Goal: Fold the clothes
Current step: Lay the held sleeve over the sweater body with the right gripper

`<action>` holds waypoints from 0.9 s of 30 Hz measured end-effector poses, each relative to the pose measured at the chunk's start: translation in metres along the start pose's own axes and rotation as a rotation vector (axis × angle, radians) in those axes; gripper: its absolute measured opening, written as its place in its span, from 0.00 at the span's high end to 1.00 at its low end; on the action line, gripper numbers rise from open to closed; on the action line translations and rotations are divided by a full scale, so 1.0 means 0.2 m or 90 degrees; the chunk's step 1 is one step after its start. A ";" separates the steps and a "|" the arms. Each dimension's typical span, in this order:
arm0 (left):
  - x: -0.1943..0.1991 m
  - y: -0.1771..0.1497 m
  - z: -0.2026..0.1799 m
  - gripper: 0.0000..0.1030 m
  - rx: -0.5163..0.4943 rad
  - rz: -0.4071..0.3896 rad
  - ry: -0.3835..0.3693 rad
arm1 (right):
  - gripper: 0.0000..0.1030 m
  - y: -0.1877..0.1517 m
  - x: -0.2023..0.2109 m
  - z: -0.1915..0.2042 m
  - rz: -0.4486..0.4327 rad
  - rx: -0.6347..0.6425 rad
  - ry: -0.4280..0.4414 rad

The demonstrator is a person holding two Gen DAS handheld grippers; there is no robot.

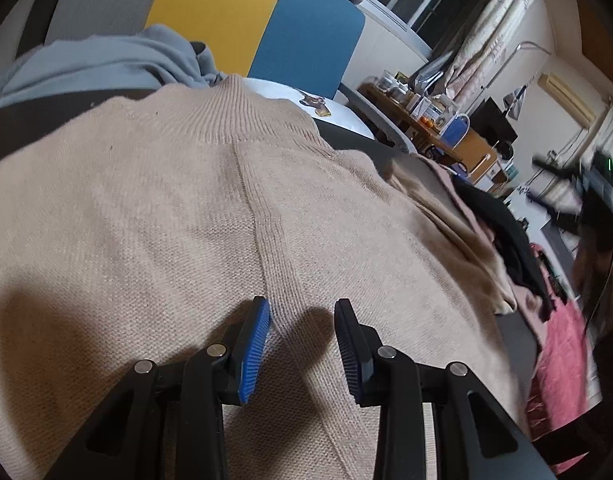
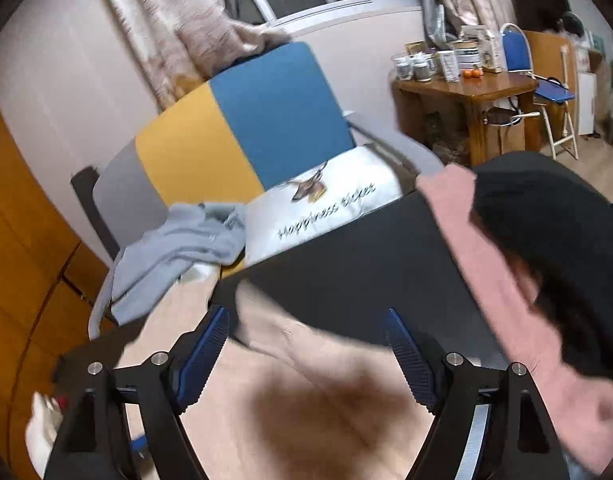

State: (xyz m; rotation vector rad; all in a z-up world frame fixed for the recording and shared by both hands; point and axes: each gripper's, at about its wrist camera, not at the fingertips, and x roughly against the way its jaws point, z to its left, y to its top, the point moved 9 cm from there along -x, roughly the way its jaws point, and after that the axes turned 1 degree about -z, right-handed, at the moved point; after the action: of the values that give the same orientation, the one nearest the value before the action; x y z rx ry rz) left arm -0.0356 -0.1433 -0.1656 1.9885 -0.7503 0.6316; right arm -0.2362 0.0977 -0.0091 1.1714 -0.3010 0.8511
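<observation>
A beige knit sweater (image 1: 186, 220) lies spread on a dark surface and fills most of the left wrist view, ribbed collar at the far end. My left gripper (image 1: 302, 312) is open just above its middle seam and holds nothing. In the right wrist view the same beige sweater (image 2: 306, 392) lies below my right gripper (image 2: 308, 322), which is open wide and empty over a raised fold of it. The right wrist view is blurred.
A pile of pink (image 2: 506, 280) and black (image 2: 546, 220) clothes lies to the right, also in the left wrist view (image 1: 558, 340). A grey garment (image 2: 178, 248) and a white printed cushion (image 2: 326, 204) sit against a grey, yellow and blue backrest (image 2: 234, 132). A wooden table (image 2: 466, 92) stands behind.
</observation>
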 end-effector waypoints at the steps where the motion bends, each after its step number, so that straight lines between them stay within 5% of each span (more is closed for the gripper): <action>1: 0.00 0.01 0.00 0.67 0.012 0.008 -0.006 | 0.21 -0.11 0.02 0.00 0.011 -0.008 0.014; 6: -0.08 0.19 -0.09 0.66 0.061 0.030 -0.058 | 0.21 -0.65 -0.05 0.04 0.105 0.007 0.077; 12: -0.38 0.43 -0.34 0.61 0.100 0.083 -0.123 | 0.11 -0.95 -0.16 0.16 0.098 0.119 0.049; 20: -0.84 0.61 -0.58 0.59 0.128 0.156 -0.133 | 0.00 -1.07 -0.24 0.20 0.105 0.223 -0.015; 27: -1.06 0.64 -0.63 0.51 0.140 0.180 -0.133 | 0.00 -1.03 -0.25 0.15 0.083 0.186 0.027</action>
State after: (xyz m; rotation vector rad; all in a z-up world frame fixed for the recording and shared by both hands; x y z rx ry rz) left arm -0.2890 -0.0314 -0.1780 2.1923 -1.1440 0.7022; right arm -0.1148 0.0236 -0.1693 1.4142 -0.2240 1.0577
